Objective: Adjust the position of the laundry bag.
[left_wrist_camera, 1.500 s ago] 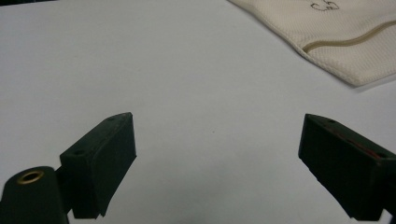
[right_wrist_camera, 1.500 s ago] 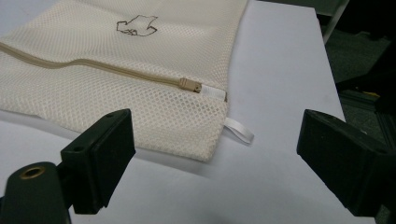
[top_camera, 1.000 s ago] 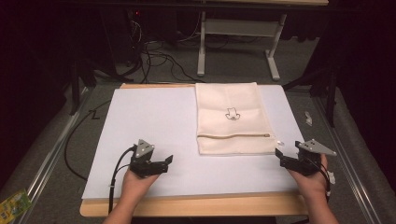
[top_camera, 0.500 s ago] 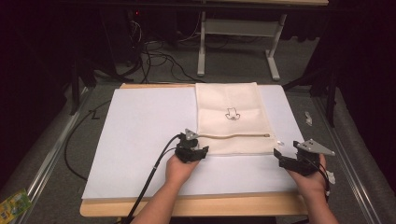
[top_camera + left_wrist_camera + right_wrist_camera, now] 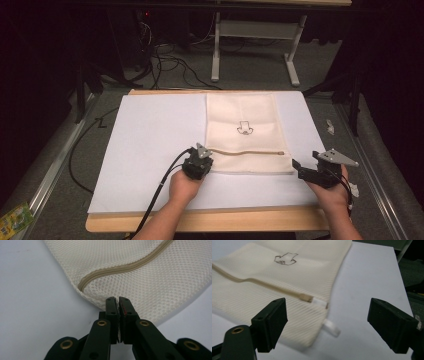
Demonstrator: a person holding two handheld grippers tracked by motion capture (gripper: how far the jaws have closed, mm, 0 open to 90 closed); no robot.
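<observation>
A cream mesh zip bag (image 5: pixel 245 130) lies flat on the white table mat (image 5: pixel 150 140), a tan zipper (image 5: pixel 250 152) running across its near part and a small black drawing (image 5: pixel 244 128) at its middle. My left gripper (image 5: pixel 202 162) is shut on the bag's near-left corner; the left gripper view has the jaws pinching the mesh bag (image 5: pixel 140 277) edge just below the zipper's (image 5: pixel 105 273) end. My right gripper (image 5: pixel 300 167) is open just off the bag's near-right corner. Between its jaws lie the bag (image 5: pixel 282 285) edge, the zipper pull (image 5: pixel 312 299) and a white tab (image 5: pixel 331 327).
The mat lies on a wooden table whose front edge (image 5: pixel 200 220) runs along the bottom. Cables (image 5: pixel 170 60) and a desk frame (image 5: pixel 260 35) stand on the dark floor beyond. Small white scraps (image 5: pixel 329 126) lie to the right of the table.
My left gripper moved right from the mat's near-left area to the bag's near-left corner and shut on the mesh. The right gripper has stayed in place.
</observation>
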